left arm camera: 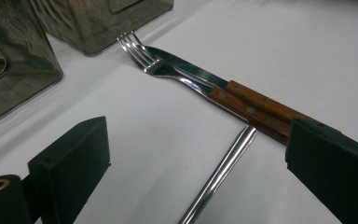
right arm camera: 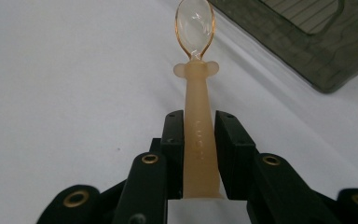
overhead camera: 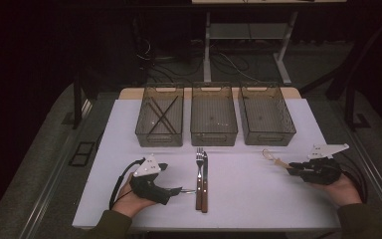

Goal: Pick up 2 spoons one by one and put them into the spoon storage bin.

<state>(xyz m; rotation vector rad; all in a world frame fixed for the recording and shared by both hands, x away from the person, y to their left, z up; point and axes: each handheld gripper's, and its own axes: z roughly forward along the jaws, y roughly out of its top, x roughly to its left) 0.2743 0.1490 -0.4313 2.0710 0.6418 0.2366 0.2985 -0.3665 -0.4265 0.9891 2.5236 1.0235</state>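
The right gripper (right arm camera: 193,154) is clamped on the spoon (right arm camera: 197,112), bowl pointing ahead of its jaws, near the right bin (overhead camera: 267,114); lift it level and lower it in gently. The left gripper (left arm camera: 193,163) gapes, a steel rod (left arm camera: 219,175) between its jaws, fork (left arm camera: 177,74) and knife (left arm camera: 242,95) just ahead.

Materials as I read them from my station

I see a translucent, matt amber plastic spoon (right arm camera: 196,93) with a glossy clear bowl; the fork (left arm camera: 168,70) and knife (left arm camera: 200,74) at 9 o'clock of it are polished metal with riveted wooden handles, on a smooth matt white table (overhead camera: 258,194).
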